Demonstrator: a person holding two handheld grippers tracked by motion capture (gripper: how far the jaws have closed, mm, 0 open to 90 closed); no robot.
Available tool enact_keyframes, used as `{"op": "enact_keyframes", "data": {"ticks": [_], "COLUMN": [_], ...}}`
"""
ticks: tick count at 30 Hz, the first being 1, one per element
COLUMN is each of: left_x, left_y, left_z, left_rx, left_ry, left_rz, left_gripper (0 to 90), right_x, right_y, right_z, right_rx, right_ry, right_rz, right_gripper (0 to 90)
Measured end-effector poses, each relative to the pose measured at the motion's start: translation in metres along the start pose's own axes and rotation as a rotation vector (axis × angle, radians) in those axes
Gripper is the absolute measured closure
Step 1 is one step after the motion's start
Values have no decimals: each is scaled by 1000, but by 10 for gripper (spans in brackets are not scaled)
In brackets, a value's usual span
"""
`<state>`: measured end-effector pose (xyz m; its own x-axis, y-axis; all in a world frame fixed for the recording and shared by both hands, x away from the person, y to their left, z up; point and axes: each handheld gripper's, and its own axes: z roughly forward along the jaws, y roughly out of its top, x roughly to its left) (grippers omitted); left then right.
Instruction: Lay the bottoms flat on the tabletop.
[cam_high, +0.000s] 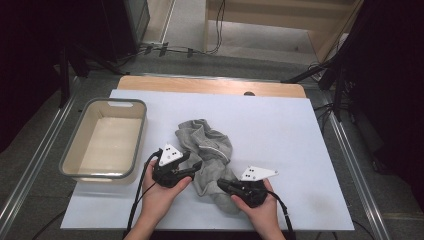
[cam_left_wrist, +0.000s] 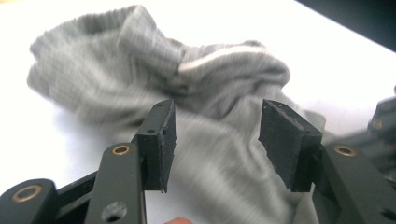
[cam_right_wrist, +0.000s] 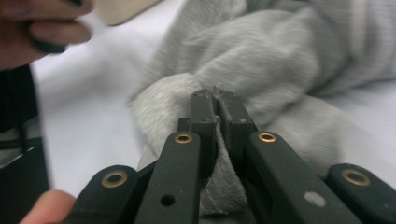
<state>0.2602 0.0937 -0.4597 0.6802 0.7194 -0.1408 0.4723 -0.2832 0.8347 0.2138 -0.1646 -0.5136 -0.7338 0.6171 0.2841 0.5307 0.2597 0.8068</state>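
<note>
A crumpled grey garment (cam_high: 207, 150) with a thin white stripe lies in the middle of the white table sheet (cam_high: 280, 125). My left gripper (cam_high: 196, 166) sits at the garment's left edge; in the left gripper view its jaws stand apart over the grey cloth (cam_left_wrist: 219, 154) with nothing pressed between the pads (cam_left_wrist: 163, 144). My right gripper (cam_high: 223, 185) lies at the garment's near right corner. In the right gripper view its jaws are closed, and a fold of the grey cloth (cam_right_wrist: 261, 60) is pinched between them (cam_right_wrist: 217, 105).
An empty grey-rimmed plastic tub (cam_high: 70, 165) stands at the left side of the table. The wooden table edge (cam_high: 210, 85) shows beyond the sheet. Cables and stand legs (cam_high: 320, 75) lie on the floor behind. White sheet stretches to the right of the garment.
</note>
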Motion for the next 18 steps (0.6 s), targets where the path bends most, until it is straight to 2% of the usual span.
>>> {"op": "enact_keyframes", "data": {"ticks": [3,4,7,9,12,15,18], "left_x": [-1,-1,-5,-7,-11,-17,-25], "left_y": [-1,-2,0,4,10,13,12], "left_z": [3,5,8,9,13,24,40], "left_rx": [4,10,9,3,5,19,55], "left_ry": [-10,-19,-30,-39,-52,-68,-72], "left_rz": [-10,-12,-6,5,26,43,62], "left_gripper": [429,422,404,392,355,344,338], "right_x": [12,14,16,10,-9,-29,-41], "right_y": [2,3,7,10,12,9,5], "right_z": [0,0,-9,-20,-37,-49,-51], "right_rx": [10,7,-38,-91,-147,-161,-152], "right_ry": [50,48,32,5,-57,-118,-162], "right_rz": [-38,-48,-70,-63,-24,29,65], "right_gripper": [837,817,637,579,548,542,505]}}
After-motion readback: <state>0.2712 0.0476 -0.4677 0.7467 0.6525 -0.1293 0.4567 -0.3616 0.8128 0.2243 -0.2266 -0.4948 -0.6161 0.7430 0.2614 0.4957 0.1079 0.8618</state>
